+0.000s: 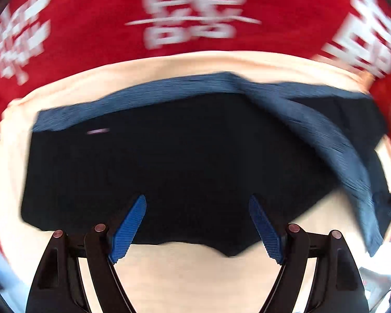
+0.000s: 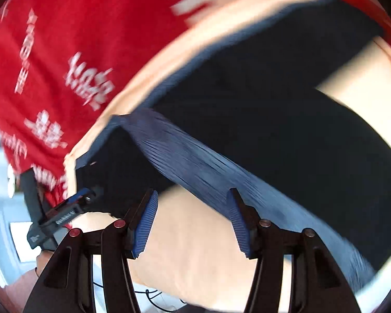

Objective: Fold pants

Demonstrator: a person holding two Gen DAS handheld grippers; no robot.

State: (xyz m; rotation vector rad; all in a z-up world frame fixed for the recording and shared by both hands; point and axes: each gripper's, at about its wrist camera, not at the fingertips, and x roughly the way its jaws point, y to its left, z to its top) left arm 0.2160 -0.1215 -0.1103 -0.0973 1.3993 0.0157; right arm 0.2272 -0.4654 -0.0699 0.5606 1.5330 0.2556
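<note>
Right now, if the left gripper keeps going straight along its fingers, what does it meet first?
Most likely the dark pants, spread flat on the cream surface. The open left gripper has nothing between its fingers; depth is unclear in the blur.

The pants (image 1: 182,161) lie spread on the table (image 1: 185,274), filling the middle of the left wrist view, their ribbed waistband (image 1: 148,96) along the 12 o'clock edge. A second band strip (image 1: 333,146) runs over them from 12 toward 4 o'clock. A printed cloth (image 1: 91,20) lies beyond the table at 12 o'clock. In the right wrist view the left gripper (image 2: 84,195) sits at 8 o'clock, at the pants' edge
</note>
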